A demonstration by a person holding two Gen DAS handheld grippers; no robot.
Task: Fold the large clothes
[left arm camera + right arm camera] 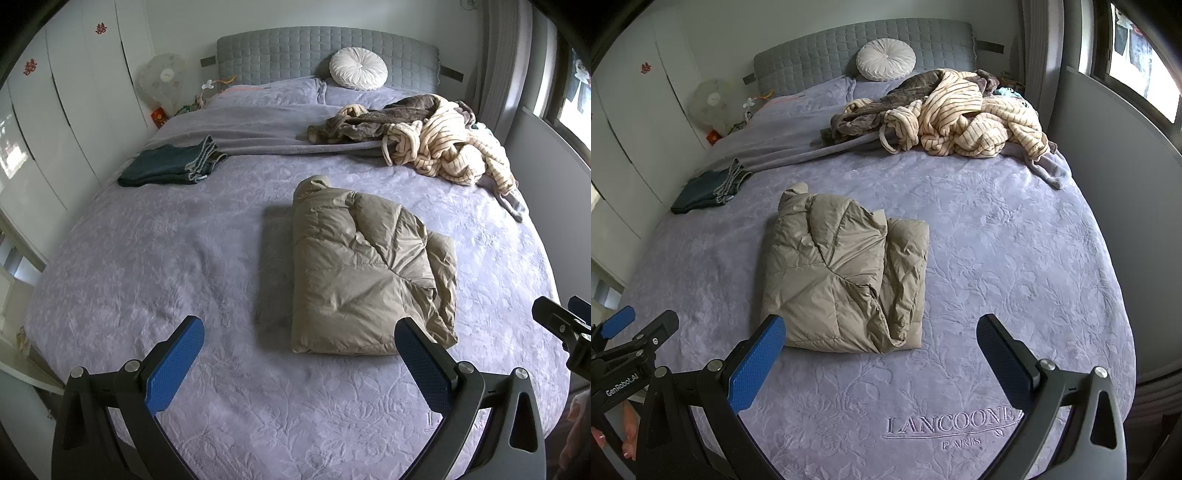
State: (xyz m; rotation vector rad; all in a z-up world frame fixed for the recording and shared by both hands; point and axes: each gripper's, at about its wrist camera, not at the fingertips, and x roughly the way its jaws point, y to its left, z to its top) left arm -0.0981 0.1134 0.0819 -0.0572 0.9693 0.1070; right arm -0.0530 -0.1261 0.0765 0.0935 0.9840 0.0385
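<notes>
Bedspread in lavender with an embossed leaf pattern covers the whole bed, and a folded beige down jacket lies on it near the middle, its quilted panels stacked into a rough rectangle with one loose edge showing along the right side. Both grippers hang above the near end of the bed, clear of the jacket: the left gripper has its blue-padded jaws spread wide with nothing between them, and the right gripper is likewise spread and empty. Far left on the bed sit folded dark jeans, well apart from the jacket. Far right, a heap of unfolded clothes spreads toward the bed's edge, a cream striped robe tangled over a grey-brown fleece garment. A round white cushion leans against the grey quilted headboard. Beside the bed's far left corner stands a pale fan, next to white wardrobe doors. Nothing lies between the grippers and the jacket.
</notes>
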